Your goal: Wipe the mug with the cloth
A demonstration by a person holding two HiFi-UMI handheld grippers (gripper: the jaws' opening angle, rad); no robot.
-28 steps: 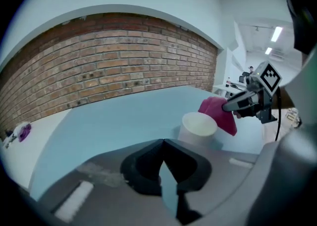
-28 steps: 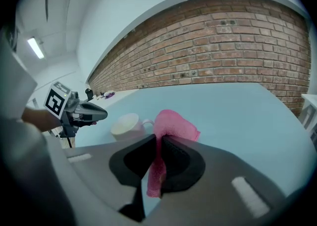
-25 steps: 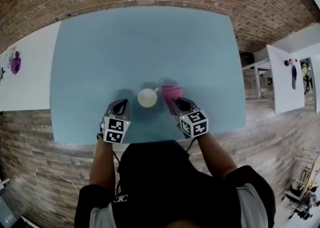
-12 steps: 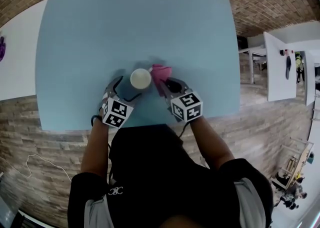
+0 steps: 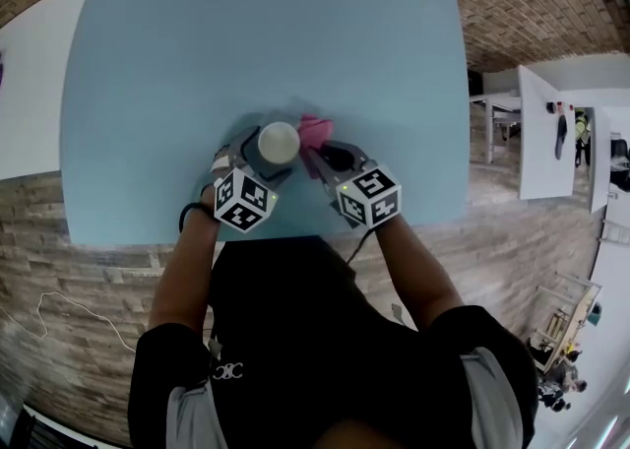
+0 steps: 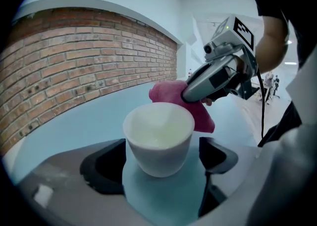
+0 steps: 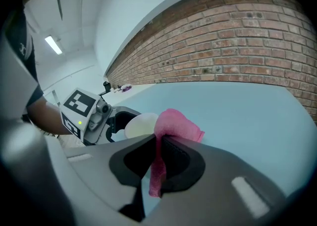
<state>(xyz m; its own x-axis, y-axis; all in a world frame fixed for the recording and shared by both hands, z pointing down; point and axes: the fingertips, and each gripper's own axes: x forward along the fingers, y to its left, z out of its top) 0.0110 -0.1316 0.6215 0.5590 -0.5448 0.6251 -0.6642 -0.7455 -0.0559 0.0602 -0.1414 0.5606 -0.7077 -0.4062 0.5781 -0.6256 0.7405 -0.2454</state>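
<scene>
A white mug (image 5: 279,143) stands upright on the blue table (image 5: 246,33) near its front edge. My left gripper (image 5: 258,163) reaches around it: in the left gripper view the mug (image 6: 158,141) sits between the jaws of the left gripper (image 6: 161,164), which have just been opening; a gap shows on the right side. My right gripper (image 5: 322,154) is shut on a pink cloth (image 5: 315,129), just right of the mug. In the right gripper view the cloth (image 7: 176,123) bunches out past the right gripper (image 7: 158,163) and hangs between its pads, beside the mug (image 7: 138,125).
The blue table's front edge (image 5: 295,230) lies just behind both grippers, with the person's body below it. White surfaces (image 5: 25,102) flank the table at left and a white stand (image 5: 551,132) at right. A brick wall (image 6: 74,66) runs behind the table.
The left gripper has moved forward from beside the mug and opened its jaws around it. The right gripper, holding the cloth, has shifted slightly towards the mug.
</scene>
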